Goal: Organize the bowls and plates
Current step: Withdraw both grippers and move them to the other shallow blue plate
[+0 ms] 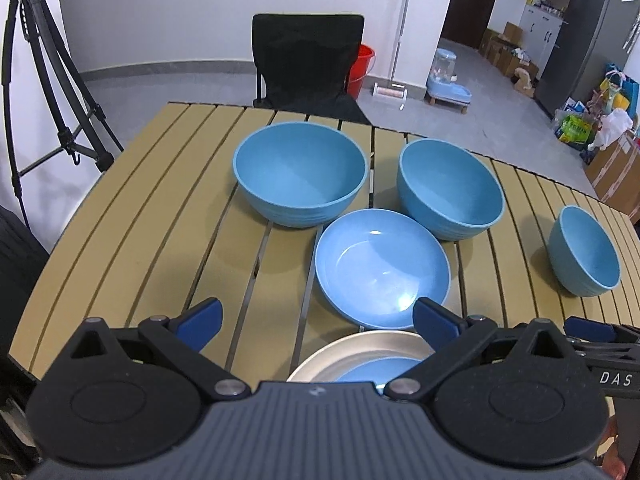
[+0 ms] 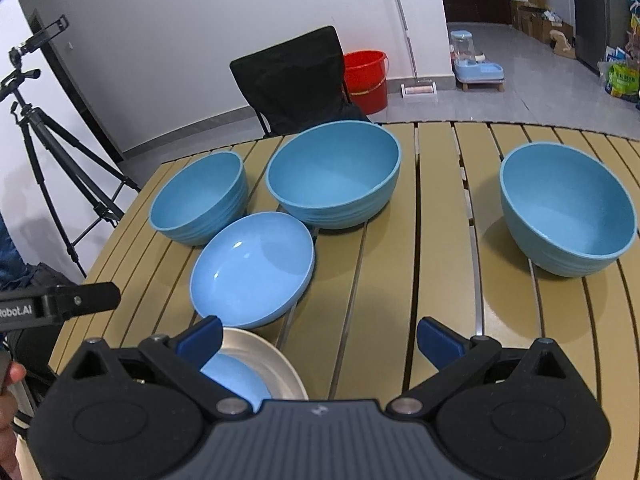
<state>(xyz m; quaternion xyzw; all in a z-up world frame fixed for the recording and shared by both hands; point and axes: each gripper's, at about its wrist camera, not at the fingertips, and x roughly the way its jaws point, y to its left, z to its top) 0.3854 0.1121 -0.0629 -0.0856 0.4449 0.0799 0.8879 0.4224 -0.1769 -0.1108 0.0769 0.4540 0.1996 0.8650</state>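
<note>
Left gripper [image 1: 316, 316] and right gripper [image 2: 320, 336]: jaws wide apart, empty. Shallow glossy blue plate [image 1: 382, 266] at 12 o'clock: likely slippery, rigid; grip rim.

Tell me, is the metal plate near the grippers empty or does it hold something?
Not empty. A small blue dish lies inside the metal plate, near both open grippers.

The left side of the bench [image 1: 132, 208] is bare, so a gripper could slide in there without bumping anything. In the middle, two big blue bowls [image 1: 300, 172] [image 1: 450, 188] and a blue dish [image 1: 382, 266] sit close together with only thin gaps between them. A wide bare strip [image 2: 440, 240] lies between this bunch and the lone blue bowl [image 2: 568, 216] near the right edge.
</note>
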